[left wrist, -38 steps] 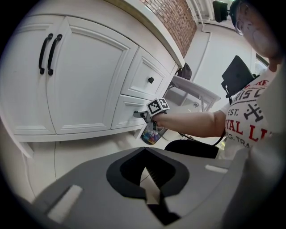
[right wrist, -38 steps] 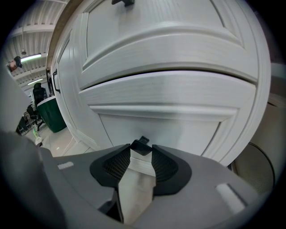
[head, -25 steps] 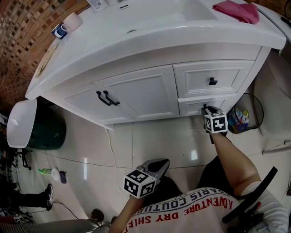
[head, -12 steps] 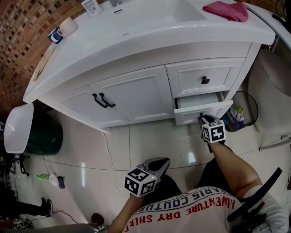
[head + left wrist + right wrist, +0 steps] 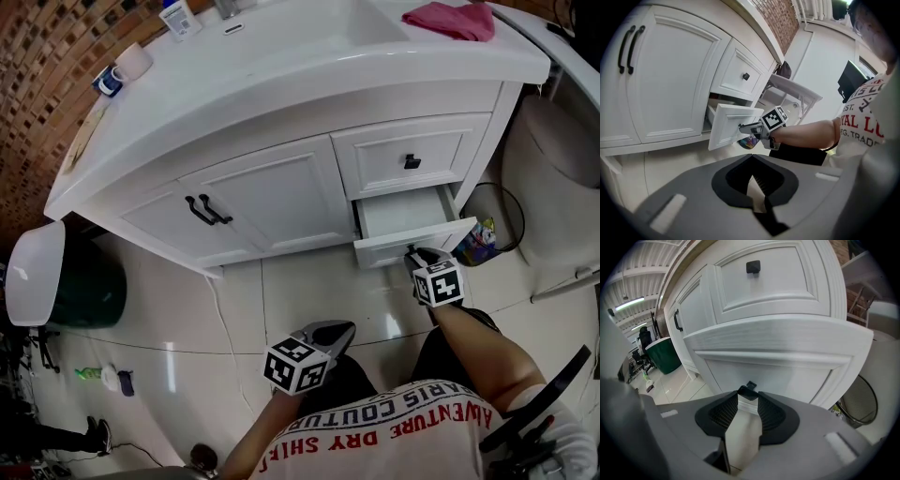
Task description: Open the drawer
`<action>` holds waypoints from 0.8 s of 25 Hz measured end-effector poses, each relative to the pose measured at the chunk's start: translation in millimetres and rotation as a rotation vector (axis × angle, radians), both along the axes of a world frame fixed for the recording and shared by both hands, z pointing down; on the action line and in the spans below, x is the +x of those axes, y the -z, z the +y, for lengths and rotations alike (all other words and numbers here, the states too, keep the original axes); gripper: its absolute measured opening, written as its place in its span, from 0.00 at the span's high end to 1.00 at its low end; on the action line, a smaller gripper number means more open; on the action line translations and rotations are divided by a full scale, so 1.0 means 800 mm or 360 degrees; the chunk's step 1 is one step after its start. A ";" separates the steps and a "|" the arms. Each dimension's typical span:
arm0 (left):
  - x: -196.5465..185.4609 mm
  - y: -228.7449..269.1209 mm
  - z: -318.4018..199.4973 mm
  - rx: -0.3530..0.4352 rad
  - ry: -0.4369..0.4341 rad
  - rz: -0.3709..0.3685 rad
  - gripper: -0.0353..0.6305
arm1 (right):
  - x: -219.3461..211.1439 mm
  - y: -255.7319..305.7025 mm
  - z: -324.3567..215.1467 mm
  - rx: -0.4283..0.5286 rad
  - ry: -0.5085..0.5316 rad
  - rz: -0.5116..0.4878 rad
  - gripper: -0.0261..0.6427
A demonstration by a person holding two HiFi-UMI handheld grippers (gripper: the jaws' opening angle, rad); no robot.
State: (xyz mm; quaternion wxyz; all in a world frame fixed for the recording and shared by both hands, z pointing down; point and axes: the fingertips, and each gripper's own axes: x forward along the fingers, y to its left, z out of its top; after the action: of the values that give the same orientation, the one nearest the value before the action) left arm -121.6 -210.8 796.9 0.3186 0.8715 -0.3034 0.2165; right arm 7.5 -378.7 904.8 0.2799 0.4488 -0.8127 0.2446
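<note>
Far left of the head view: green bin (image 5: 94,281) on the tiled floor, beside the white vanity cabinet (image 5: 281,112). Mug (image 5: 106,81) on the countertop, upper left.

Left of centre: cabinet doors (image 5: 272,199) shut, two black handles (image 5: 208,208) side by side.

Bottom centre: left gripper (image 5: 340,330) hangs over the floor, well apart from the cabinet. Jaws together, nothing between them.

Right of centre: upper drawer (image 5: 408,159) shut. Directly below it the lower drawer (image 5: 403,211) stands partway out of the cabinet, inside visible from above. Right gripper (image 5: 413,254) is at the drawer front, jaws clamped on its small black knob (image 5: 750,386). In the right gripper view the knob sits between the jaw tips at mid-frame.

Upper right: pink cloth (image 5: 450,19) on the countertop.

Far right: wire basket (image 5: 502,225) on the floor beside the cabinet.
</note>
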 end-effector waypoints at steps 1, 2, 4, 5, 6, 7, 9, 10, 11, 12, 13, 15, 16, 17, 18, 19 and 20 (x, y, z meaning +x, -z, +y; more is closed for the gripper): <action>0.001 0.001 0.000 0.0002 -0.0007 0.0002 0.97 | 0.001 0.001 0.005 -0.0002 0.0007 0.0002 0.75; 0.003 0.001 -0.001 0.0003 -0.0015 0.0004 0.97 | 0.002 0.002 0.011 -0.0003 0.0014 0.0006 0.75; 0.007 0.000 0.001 0.0000 -0.0033 0.0005 0.97 | 0.003 0.002 0.024 -0.0008 0.0027 0.0016 0.76; 0.008 -0.001 0.001 -0.0001 -0.0041 0.0006 0.97 | 0.003 0.002 0.029 -0.0011 0.0034 0.0017 0.76; 0.010 -0.001 0.001 -0.0001 -0.0047 0.0008 0.97 | 0.004 0.002 0.034 -0.0015 0.0042 0.0016 0.76; 0.011 -0.002 0.001 -0.0001 -0.0052 0.0010 0.97 | 0.004 0.002 0.038 -0.0019 0.0049 0.0016 0.76; 0.014 -0.004 0.002 -0.0007 -0.0062 0.0014 0.97 | 0.006 0.003 0.047 -0.0030 0.0058 0.0025 0.77; 0.015 -0.005 0.004 -0.0012 -0.0067 0.0016 0.97 | 0.007 0.003 0.052 -0.0035 0.0060 0.0030 0.77; 0.016 -0.007 0.005 -0.0016 -0.0072 0.0017 0.97 | 0.008 0.003 0.057 -0.0040 0.0060 0.0035 0.77; 0.017 -0.008 0.006 -0.0019 -0.0076 0.0019 0.97 | 0.009 0.004 0.062 -0.0043 0.0060 0.0039 0.77; 0.018 -0.009 0.006 -0.0020 -0.0079 0.0020 0.97 | 0.009 0.004 0.066 -0.0045 0.0061 0.0041 0.77; 0.019 -0.011 0.005 -0.0017 -0.0081 0.0022 0.97 | 0.010 0.003 0.073 -0.0044 0.0065 0.0047 0.77; 0.019 -0.011 0.005 -0.0016 -0.0081 0.0024 0.97 | 0.010 0.003 0.075 -0.0044 0.0068 0.0049 0.77; 0.020 -0.011 0.004 -0.0016 -0.0081 0.0025 0.97 | 0.011 0.003 0.078 -0.0047 0.0069 0.0051 0.77; 0.020 -0.011 0.005 -0.0017 -0.0082 0.0027 0.97 | 0.011 0.004 0.081 -0.0051 0.0070 0.0052 0.77; 0.020 -0.012 0.005 -0.0018 -0.0083 0.0029 0.97 | 0.011 0.004 0.083 -0.0055 0.0070 0.0054 0.77; 0.021 -0.012 0.005 -0.0019 -0.0083 0.0030 0.97 | 0.011 0.004 0.086 -0.0057 0.0070 0.0058 0.77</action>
State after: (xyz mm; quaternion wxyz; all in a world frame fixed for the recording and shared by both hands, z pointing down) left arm -105.2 -206.4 806.4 0.3210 0.8792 -0.2762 0.2182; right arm 16.6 -310.2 901.3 0.3079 0.4300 -0.8126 0.2447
